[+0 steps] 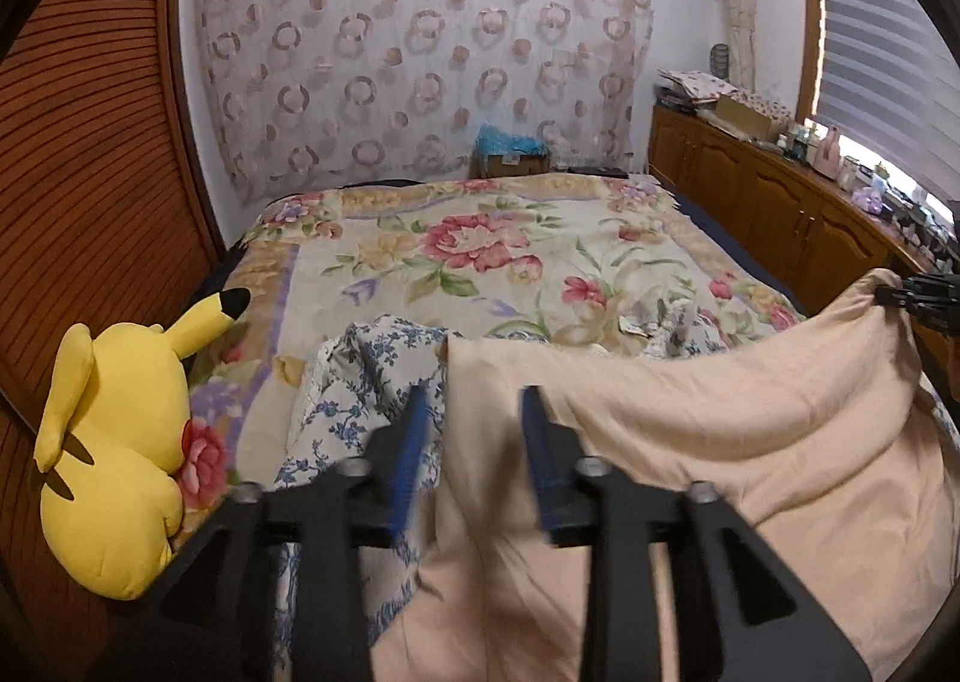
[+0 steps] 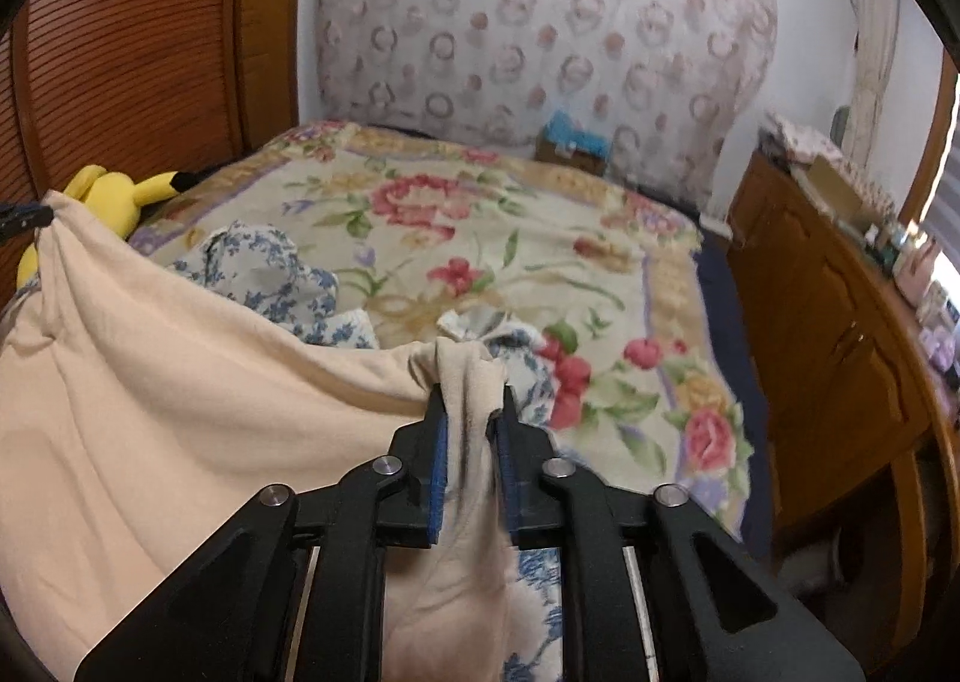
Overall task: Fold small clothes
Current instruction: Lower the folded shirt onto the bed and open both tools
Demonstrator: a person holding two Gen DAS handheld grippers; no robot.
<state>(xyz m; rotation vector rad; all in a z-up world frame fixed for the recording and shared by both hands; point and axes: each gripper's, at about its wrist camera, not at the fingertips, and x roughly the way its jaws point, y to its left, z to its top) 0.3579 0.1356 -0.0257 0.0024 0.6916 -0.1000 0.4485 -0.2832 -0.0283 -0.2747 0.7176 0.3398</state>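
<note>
Cloth [image 1: 690, 442] draped low over bed [image 1: 480, 262], one corner bunched between right gripper [image 2: 471, 418] jaws, other edge hanging between parted left gripper [image 1: 474, 412] jaws, apparently unclamped: lower level, spread flat clear of floral garment [image 1: 360, 382], smooth before folding.

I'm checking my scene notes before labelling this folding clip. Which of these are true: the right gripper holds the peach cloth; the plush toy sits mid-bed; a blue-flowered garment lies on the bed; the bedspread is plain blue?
1. The right gripper holds the peach cloth. True.
2. The yellow plush toy sits mid-bed. False: it lies at the bed's left edge, by the wooden panel.
3. A blue-flowered garment lies on the bed. True.
4. The bedspread is plain blue. False: it is cream with large flowers.
</note>
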